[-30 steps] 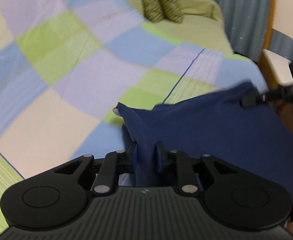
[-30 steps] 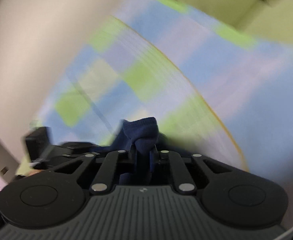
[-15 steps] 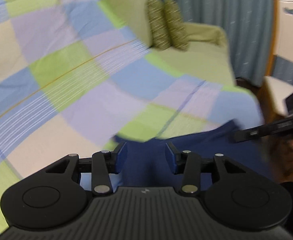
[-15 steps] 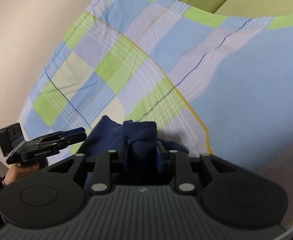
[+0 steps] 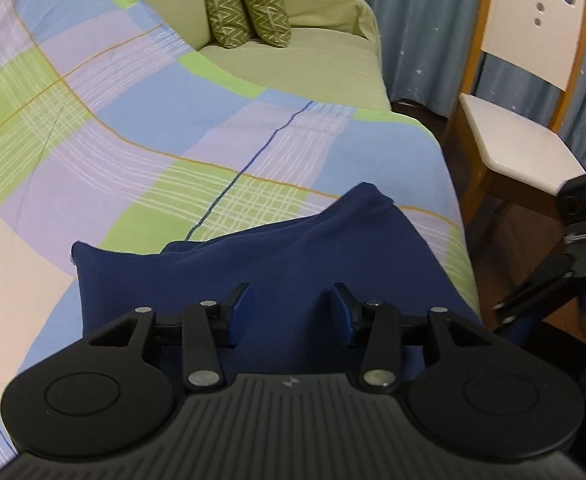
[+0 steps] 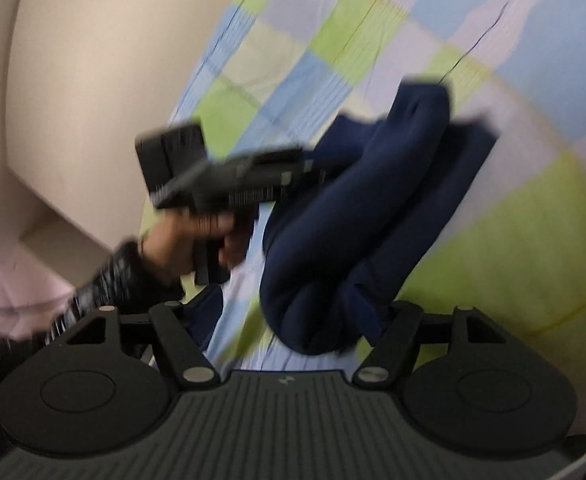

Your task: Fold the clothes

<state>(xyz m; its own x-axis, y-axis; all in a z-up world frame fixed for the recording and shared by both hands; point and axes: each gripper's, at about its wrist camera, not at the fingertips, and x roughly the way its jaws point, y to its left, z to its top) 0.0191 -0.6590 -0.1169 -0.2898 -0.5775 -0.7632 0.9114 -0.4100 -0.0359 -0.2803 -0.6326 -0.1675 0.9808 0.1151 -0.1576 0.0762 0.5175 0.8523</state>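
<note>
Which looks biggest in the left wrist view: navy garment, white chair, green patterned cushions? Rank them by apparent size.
1. Navy garment, though it lies nearest the camera, which inflates it.
2. White chair.
3. Green patterned cushions, farthest away, so true size is unsure.

Right gripper at bottom centre, jaws spread wide. Navy garment bunched in thick rolled folds, running from between the jaws toward upper right, lying on a checked bedspread. Left gripper blurred at centre left, held by a hand in a dark sleeve. Beige wall at upper left.
</note>
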